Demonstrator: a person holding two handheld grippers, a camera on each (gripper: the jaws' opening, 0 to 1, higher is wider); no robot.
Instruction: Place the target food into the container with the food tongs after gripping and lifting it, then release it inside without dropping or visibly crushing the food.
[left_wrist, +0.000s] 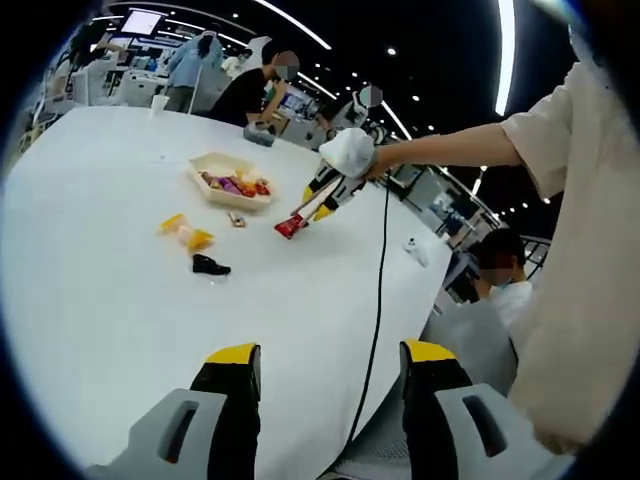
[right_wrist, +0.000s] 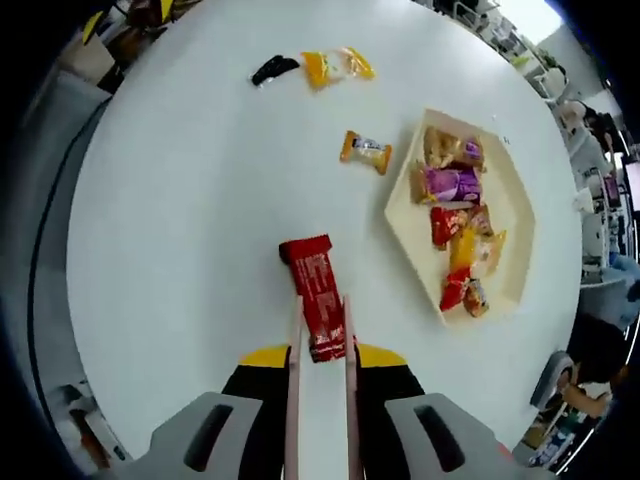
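Right hand-held gripper squeezes tongs — red packet pinched; left hand-held gripper wide.

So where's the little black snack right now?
In the right gripper view, the black snack lies on the white table at the far upper left, beside the orange packets, away from the tray.
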